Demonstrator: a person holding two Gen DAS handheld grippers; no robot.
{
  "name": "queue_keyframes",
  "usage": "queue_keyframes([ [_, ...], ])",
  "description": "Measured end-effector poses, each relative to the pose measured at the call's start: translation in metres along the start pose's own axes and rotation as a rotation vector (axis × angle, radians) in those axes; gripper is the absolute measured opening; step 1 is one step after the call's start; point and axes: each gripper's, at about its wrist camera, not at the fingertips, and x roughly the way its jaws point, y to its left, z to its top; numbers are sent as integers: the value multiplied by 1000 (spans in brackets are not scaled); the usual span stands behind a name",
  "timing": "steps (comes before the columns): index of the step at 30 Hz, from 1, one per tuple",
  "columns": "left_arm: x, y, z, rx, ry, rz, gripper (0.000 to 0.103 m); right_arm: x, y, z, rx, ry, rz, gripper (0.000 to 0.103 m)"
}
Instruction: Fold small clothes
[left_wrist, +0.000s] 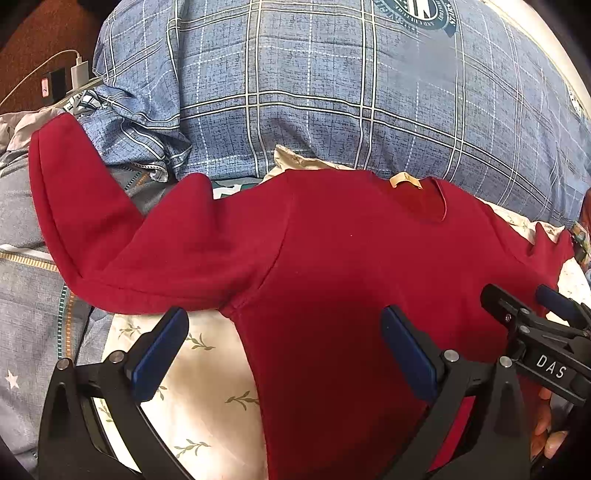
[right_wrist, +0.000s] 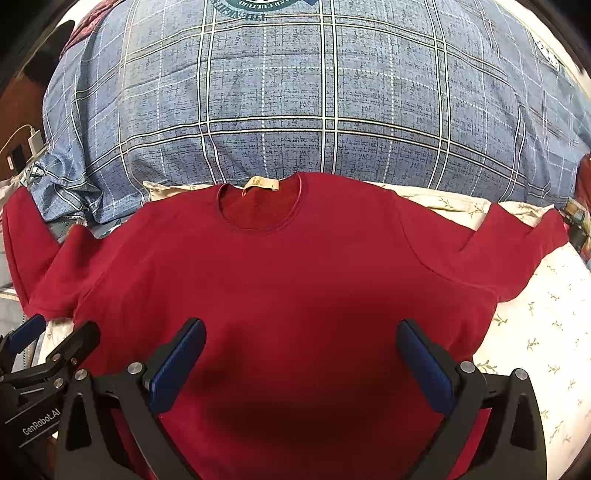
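A red long-sleeved sweater (right_wrist: 280, 280) lies front up and spread flat on a floral sheet, collar with a tan label (right_wrist: 258, 183) at the far side. Its left sleeve (left_wrist: 70, 206) bends up onto the bedding; its right sleeve (right_wrist: 517, 240) stretches out to the right. My left gripper (left_wrist: 284, 332) is open and empty, hovering over the sweater's left side near the armpit. My right gripper (right_wrist: 301, 343) is open and empty over the sweater's middle. Each gripper shows in the other's view, the right one (left_wrist: 532, 306) at the right edge, the left one (right_wrist: 51, 332) at the left edge.
A large blue plaid pillow (right_wrist: 314, 103) lies just beyond the collar. The cream floral sheet (right_wrist: 546, 325) extends to the right. Grey-blue patterned bedding (left_wrist: 29, 302) lies at the left. A charger and cable (left_wrist: 77, 72) sit on a dark surface at far left.
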Motion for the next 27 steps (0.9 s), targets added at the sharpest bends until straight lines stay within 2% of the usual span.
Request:
queue_keyframes([
  [27, 2, 4, 1, -1, 2, 3, 103, 9, 5, 4, -10, 12, -20, 102],
])
